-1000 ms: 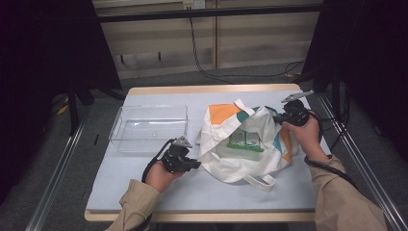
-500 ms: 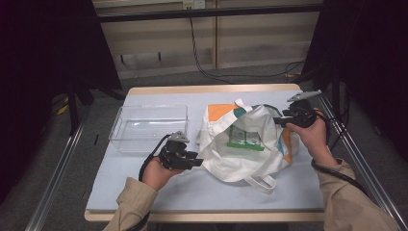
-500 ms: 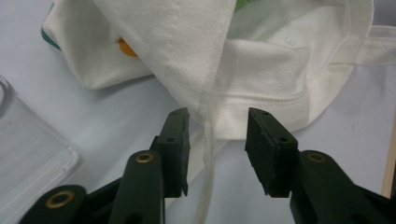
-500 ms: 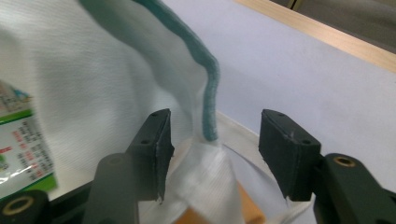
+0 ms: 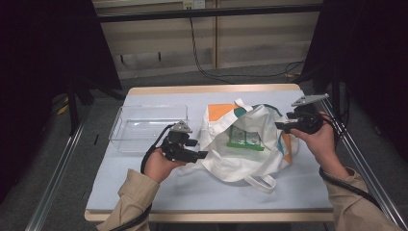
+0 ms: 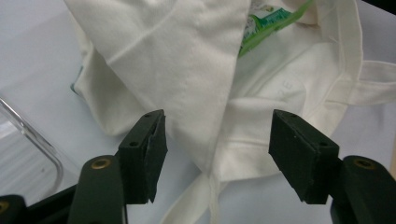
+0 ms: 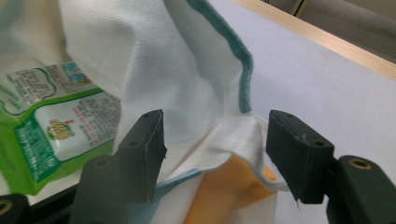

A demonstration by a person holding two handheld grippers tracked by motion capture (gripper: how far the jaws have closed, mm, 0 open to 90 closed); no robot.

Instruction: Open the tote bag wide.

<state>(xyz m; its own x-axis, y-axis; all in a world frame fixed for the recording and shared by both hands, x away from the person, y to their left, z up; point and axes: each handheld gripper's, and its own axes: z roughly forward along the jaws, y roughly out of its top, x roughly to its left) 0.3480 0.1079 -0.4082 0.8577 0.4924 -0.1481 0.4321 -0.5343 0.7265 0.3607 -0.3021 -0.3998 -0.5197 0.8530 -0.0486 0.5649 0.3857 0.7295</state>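
Both grippers' jaws have just been opening and stand wide: the left gripper (image 5: 199,155) at the white tote bag's (image 5: 240,159) near-left edge, the right gripper (image 5: 281,126) at its right rim, cloth loose between the pads. Inside the bag lies a green carton (image 5: 246,139). Beside it on the table (image 5: 144,192) sits a clear plastic bin (image 5: 144,127).

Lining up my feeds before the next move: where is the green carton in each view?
High view: green carton at centre, inside the open bag.
Left gripper view: top edge, right of centre, behind a bag fold.
Right gripper view: far left, beside the left jaw.
Shared landmark: the bag's white cloth.
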